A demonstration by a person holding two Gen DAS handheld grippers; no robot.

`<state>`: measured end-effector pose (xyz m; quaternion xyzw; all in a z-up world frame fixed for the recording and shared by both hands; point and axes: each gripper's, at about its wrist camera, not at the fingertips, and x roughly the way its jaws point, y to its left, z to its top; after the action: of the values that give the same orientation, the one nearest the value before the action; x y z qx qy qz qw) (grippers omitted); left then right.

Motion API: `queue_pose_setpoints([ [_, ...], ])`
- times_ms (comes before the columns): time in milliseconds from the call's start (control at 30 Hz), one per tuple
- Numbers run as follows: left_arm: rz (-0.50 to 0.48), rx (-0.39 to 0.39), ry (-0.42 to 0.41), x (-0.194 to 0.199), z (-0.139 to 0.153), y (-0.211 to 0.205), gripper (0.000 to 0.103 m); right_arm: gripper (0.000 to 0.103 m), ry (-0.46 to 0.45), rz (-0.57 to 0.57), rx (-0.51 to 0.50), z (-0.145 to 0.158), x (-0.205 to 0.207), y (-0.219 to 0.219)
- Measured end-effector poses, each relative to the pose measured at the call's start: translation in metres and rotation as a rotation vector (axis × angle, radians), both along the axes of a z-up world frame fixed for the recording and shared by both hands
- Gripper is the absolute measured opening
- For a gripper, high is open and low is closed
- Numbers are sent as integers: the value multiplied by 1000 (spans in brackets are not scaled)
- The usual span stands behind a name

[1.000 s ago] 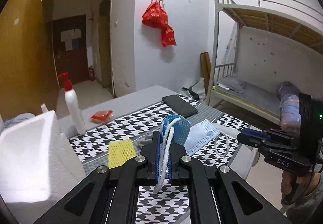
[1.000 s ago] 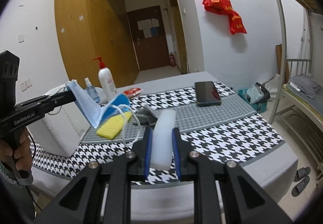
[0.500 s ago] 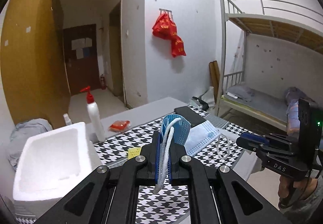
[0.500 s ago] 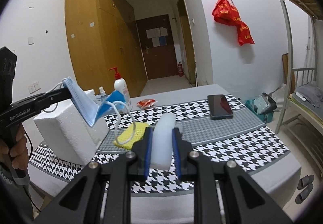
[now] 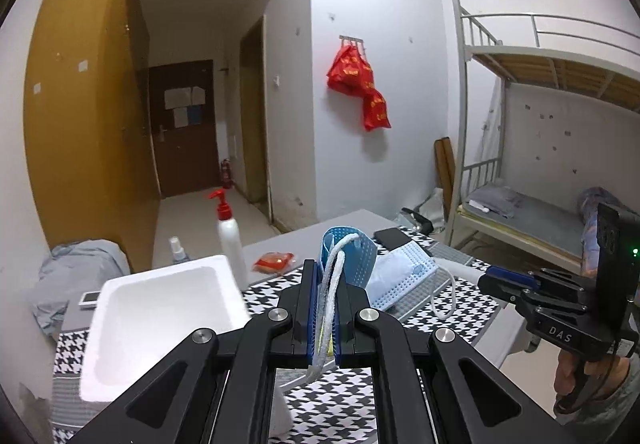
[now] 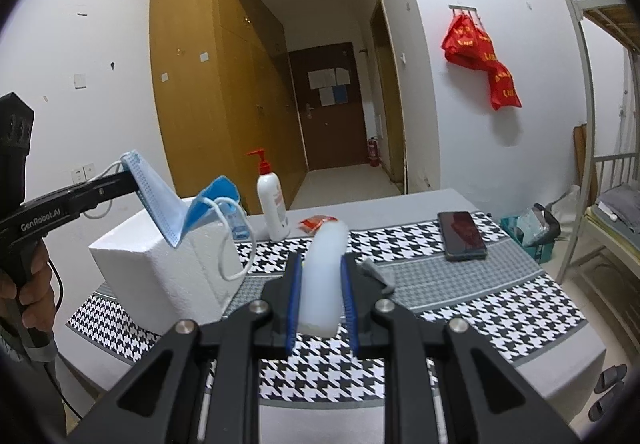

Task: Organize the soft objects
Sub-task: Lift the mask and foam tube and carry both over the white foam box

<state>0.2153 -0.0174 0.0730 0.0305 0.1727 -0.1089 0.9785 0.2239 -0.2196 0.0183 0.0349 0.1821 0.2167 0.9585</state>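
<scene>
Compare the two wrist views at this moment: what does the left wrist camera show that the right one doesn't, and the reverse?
Only the left wrist view looks into the white foam box's open cavity, and shows the grey cloth heap beside it. Only the right wrist view shows the grey cloth scrap on the table and the slippers on the floor. Both show the blue face mask clamped in the left tool, the white foam piece clamped in the right tool, the pump bottle and phone.
</scene>
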Motion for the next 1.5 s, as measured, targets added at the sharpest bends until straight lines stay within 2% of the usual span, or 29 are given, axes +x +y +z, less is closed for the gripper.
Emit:
queue_pose_setpoints([
  [400,125,-38,-24,-9,10,43,6,23,-43,87,-5,14,-2,39],
  [867,222,-64,-32,-11,11,84,6,23,-65,172,-23,22,8,78],
  [1133,269,-85,-10,-6,7,102,6,23,-65,218,-15,25,13,98],
  [1500,319,-77,28,-1,1,114,6,23,-73,298,-23,27,16,130],
])
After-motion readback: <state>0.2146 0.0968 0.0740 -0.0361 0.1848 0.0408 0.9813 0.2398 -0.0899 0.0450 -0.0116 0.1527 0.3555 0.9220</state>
